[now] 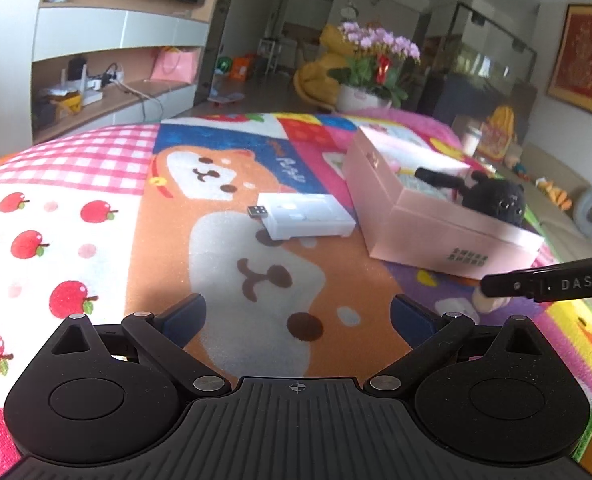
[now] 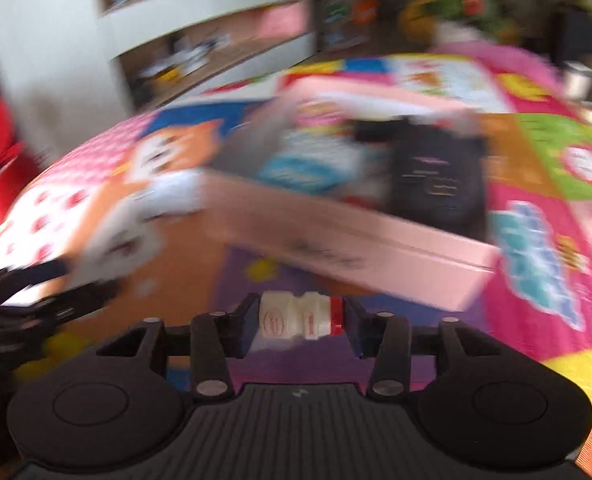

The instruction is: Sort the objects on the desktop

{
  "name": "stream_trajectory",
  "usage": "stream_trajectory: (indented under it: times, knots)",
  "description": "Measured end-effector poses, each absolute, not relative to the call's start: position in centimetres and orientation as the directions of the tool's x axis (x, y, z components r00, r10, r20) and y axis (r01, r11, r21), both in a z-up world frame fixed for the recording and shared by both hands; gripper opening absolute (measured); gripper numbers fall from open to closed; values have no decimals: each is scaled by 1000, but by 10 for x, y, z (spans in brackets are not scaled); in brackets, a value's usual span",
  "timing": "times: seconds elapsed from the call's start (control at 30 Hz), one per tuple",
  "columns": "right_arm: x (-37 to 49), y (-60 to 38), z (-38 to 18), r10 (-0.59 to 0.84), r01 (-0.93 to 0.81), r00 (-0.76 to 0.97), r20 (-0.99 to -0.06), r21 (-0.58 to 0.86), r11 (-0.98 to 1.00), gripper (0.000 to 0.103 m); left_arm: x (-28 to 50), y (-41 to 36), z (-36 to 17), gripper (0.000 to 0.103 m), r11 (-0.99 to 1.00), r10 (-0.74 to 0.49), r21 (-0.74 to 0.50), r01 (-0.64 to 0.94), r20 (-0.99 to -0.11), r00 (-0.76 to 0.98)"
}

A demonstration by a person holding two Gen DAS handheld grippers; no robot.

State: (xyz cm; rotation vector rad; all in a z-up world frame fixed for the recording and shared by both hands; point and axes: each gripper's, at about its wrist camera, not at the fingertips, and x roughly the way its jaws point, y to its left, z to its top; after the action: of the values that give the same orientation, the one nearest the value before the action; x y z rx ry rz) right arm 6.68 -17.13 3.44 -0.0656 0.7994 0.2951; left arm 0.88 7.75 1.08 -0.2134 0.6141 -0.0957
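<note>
The right tool has a small white bottle with a red cap lying crosswise between its pads, base at the 9 o'clock pad and cap at the 3 o'clock pad; whether both pads press on it I cannot tell through the blur. Just beyond it, toward 12 o'clock, stands the open pink box, holding a black soft toy and some blurred packets. In the left wrist view the left tool is spread wide with nothing between its blue pads, hovering above the colourful cartoon cloth on the counter. At its 12 o'clock lies a white flat device with a small black plug at its near-left corner, and the box sits at 2 o'clock, the toy leaning on its near rim. The right tool's finger enters at 3 o'clock
</note>
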Motion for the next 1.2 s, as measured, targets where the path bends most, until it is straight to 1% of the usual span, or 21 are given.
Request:
stream_trajectory:
  times: [0.03,0.07,0.13,0.2,0.27,0.3,0.37,0.43,0.47,0.5,0.6,0.7,0.77,0.83,0.87,0.93,1.0,1.1,1.2]
  knots:
    - [62,-176,32,231,-272,684,-692,52,961,70,12,76,12,101,978,-138,-208,23,-561,816]
    - [57,-180,29,237,-269,700,-674,58,961,75,16,74,14,101,984,-122,-177,25,-558,821]
    - [46,-186,23,253,-268,716,-651,79,960,80,28,70,18,101,994,-95,-105,45,-543,835]
    - [38,-191,15,268,-261,717,-643,108,959,85,43,67,21,101,995,-92,-11,101,-522,848]
    - [30,-197,10,293,-264,708,-643,144,954,85,61,66,23,101,981,-124,65,184,-520,845]
    - [27,-200,8,300,-260,706,-641,159,952,86,70,67,23,101,972,-144,85,220,-525,839]
    - [20,-207,4,305,-241,710,-635,189,952,90,89,70,23,101,954,-197,86,287,-541,817]
    - [15,-211,1,312,-238,727,-612,202,950,91,108,69,19,101,928,-258,74,365,-578,774]
    - [15,-210,1,307,-232,730,-611,201,952,97,117,68,17,101,911,-285,72,405,-600,747]
    - [16,-210,0,300,-223,733,-611,202,954,99,125,67,14,101,896,-302,78,438,-616,728]
    - [18,-210,-1,306,-221,727,-615,212,952,102,142,62,4,101,861,-307,124,494,-648,697]
    - [16,-213,-1,308,-219,727,-614,217,951,103,154,62,1,101,860,-329,84,502,-661,674]
    - [17,-213,-2,307,-217,728,-613,218,951,103,154,62,1,91,863,-328,81,499,-661,675]
    - [17,-213,-2,306,-217,728,-613,218,952,103,149,62,3,74,863,-334,74,499,-657,676]
    - [17,-213,-2,306,-217,728,-613,218,952,103,145,61,4,70,864,-330,79,496,-655,680]
    - [17,-213,-2,306,-217,728,-613,218,952,103,135,60,6,57,874,-313,86,479,-654,689]
    - [17,-213,-2,306,-216,728,-613,218,952,103,121,60,8,53,891,-289,82,447,-656,697]
    - [17,-211,-2,302,-216,728,-615,212,953,103,92,59,10,53,910,-277,58,411,-654,704]
    - [18,-208,-2,287,-216,726,-624,189,958,103,60,56,11,53,919,-303,-6,395,-654,693]
